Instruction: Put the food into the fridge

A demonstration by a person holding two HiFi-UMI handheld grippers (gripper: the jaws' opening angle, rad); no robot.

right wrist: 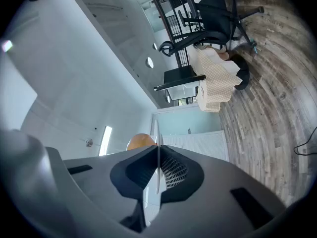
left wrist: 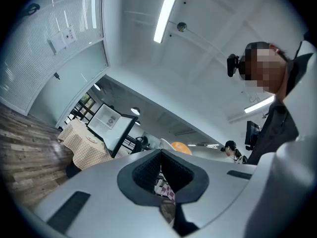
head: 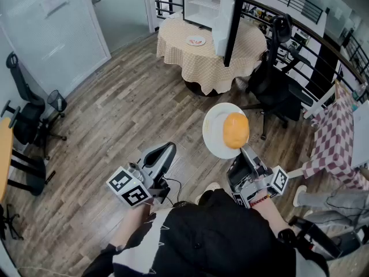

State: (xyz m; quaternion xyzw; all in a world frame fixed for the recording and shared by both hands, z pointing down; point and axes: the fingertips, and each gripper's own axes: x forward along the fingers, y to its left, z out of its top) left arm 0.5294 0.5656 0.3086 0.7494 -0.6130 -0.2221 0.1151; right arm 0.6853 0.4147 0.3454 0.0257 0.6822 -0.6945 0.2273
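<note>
The person's black top [head: 202,241] fills the bottom of the head view, and just beyond it come the two tools. The left tool [head: 168,149] has its jaws pressed together on nothing and hangs low over the wooden floor [head: 127,114]. The right tool [head: 243,153] is clamped on the near rim of a white plate [head: 214,130], which shows edge-on between its jaws in the right gripper view. A round orange piece of food [head: 236,130] sits loose on the plate's right half. The plate looks stiff, smooth and breakable. Because it is held by one edge only, any tilt would likely let the food roll off, so keeping it level matters more than squeeze. The fridge [head: 203,3] stands well ahead on the checked worktop [head: 190,59], its door [head: 226,23] swung open. Open floor lies between, though a black office chair [head: 275,84] crowds the right of the approach, near the worktop's edge
</note>
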